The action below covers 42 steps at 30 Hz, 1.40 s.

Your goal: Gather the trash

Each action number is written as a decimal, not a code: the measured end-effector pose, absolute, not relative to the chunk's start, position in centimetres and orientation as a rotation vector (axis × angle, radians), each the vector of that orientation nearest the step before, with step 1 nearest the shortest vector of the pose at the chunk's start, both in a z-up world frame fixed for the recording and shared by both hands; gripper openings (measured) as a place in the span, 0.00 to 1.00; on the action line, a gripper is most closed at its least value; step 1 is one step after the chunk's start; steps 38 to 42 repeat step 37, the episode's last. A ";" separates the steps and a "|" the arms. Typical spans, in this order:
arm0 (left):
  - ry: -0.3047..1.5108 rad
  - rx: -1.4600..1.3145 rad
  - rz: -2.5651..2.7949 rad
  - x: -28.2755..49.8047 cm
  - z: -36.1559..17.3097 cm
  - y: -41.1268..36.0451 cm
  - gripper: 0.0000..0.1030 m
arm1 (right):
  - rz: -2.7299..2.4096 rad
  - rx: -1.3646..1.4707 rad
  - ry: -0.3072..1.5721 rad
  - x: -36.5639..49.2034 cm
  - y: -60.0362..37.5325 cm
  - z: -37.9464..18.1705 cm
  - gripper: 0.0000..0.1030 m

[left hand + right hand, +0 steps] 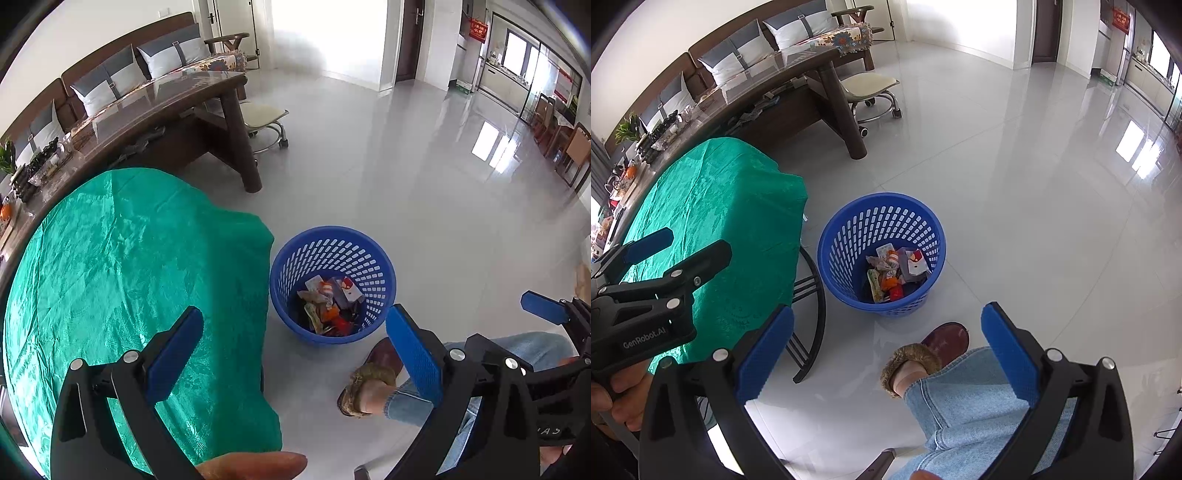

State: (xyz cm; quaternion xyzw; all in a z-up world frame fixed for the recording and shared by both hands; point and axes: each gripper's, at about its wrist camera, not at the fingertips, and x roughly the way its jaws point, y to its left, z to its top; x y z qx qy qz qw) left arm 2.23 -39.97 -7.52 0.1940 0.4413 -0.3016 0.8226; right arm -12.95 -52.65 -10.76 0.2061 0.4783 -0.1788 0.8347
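Note:
A blue perforated plastic basket (364,258) stands on the grey floor beside the green-covered table (122,258). Several pieces of trash (330,299) lie in its bottom: wrappers, small boxes, a red item. It also shows in the right wrist view (846,236), with the trash (895,271) inside. My left gripper (295,350) is open and empty, held above the floor near the basket. My right gripper (886,350) is open and empty, above the person's leg. The left gripper also shows at the left of the right wrist view (670,245).
The person's slippered foot (931,350) and jeans leg (967,406) are just in front of the basket. A dark wooden tea table (166,107) with clutter, a sofa (122,70) and a wheeled stool (264,122) stand behind. The table's black metal legs (809,321) are near the basket.

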 end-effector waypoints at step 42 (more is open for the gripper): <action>0.941 0.397 -0.681 1.7 -7.2 -40.3 0.95 | -0.427 0.442 1.018 -13.4 -54.2 -10.8 0.95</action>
